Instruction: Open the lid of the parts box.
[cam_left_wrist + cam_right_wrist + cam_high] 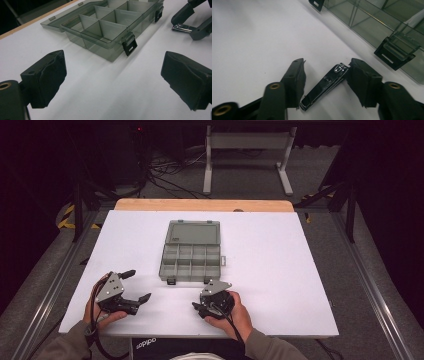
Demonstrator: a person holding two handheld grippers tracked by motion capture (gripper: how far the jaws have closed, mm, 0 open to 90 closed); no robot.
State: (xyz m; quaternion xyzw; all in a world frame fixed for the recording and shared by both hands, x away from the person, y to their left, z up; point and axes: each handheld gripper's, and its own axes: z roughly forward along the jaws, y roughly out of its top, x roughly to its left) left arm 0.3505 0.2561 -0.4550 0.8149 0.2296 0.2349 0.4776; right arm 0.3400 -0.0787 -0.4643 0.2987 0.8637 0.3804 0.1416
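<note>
Chrome clipper (pixel 324 87) lies on the white counter (pixel 249 37) between the right tool's (pixel 325 83) half-closed jaws, touching one at its tip, unclamped. Left tool (pixel 113 77) hovers wide, empty. Open organizer (pixel 110 22) sits just beyond both.

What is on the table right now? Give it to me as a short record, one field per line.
surface: white table
box: clear grey compartment box, lid open and laid flat behind it, compartments look empty
latches: two black latches on the box's near wall, one at
small item: metal nail clipper, lying flat on the table in front of the box
right gripper: jaws either side of the nail clipper, one pad touches its tip, the other is clear of it
left gripper: jaws wide apart, nothing between them
</note>
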